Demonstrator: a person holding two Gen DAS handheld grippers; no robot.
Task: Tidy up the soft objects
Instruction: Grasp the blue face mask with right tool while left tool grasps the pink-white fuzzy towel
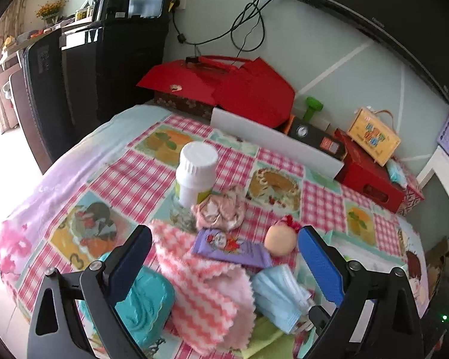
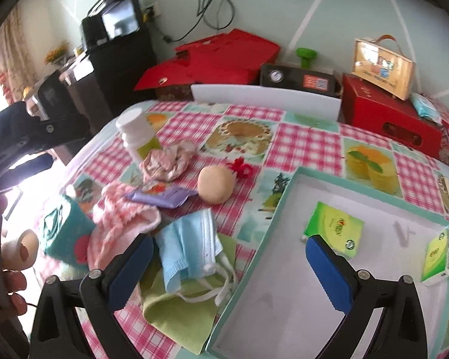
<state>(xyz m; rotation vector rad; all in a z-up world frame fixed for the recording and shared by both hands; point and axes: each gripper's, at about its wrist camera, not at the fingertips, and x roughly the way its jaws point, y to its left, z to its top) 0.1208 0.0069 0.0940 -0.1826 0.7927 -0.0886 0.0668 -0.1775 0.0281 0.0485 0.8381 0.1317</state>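
I see a round table under a glossy pink-gingham oilcloth [image 2: 308, 140] printed with cake and fruit squares. On its right side sits a shallow white cardboard tray with a mint rim [image 2: 284, 314], holding two flat green tissue packets [image 2: 333, 229]. Left of the tray lies the soft pile: a fluffy pink-and-white zigzag cloth [image 1: 206, 287], a lime-green flat cloth [image 2: 179, 311] under a crumpled pale-blue pleated face mask [image 2: 188, 248], a teal embossed pouch [image 1: 143, 302], a purple foil sachet [image 1: 230, 246], a scrunched beige fabric wad [image 1: 221, 209] and a smooth peach foam ball [image 2: 215, 184]. A white plastic bottle [image 1: 196, 173] stands behind them. My left gripper [image 1: 224, 264] (blue ribbed pads) hangs spread wide above the zigzag cloth, gripping nothing; my right gripper [image 2: 229, 270] is likewise spread, straddling the tray's edge.
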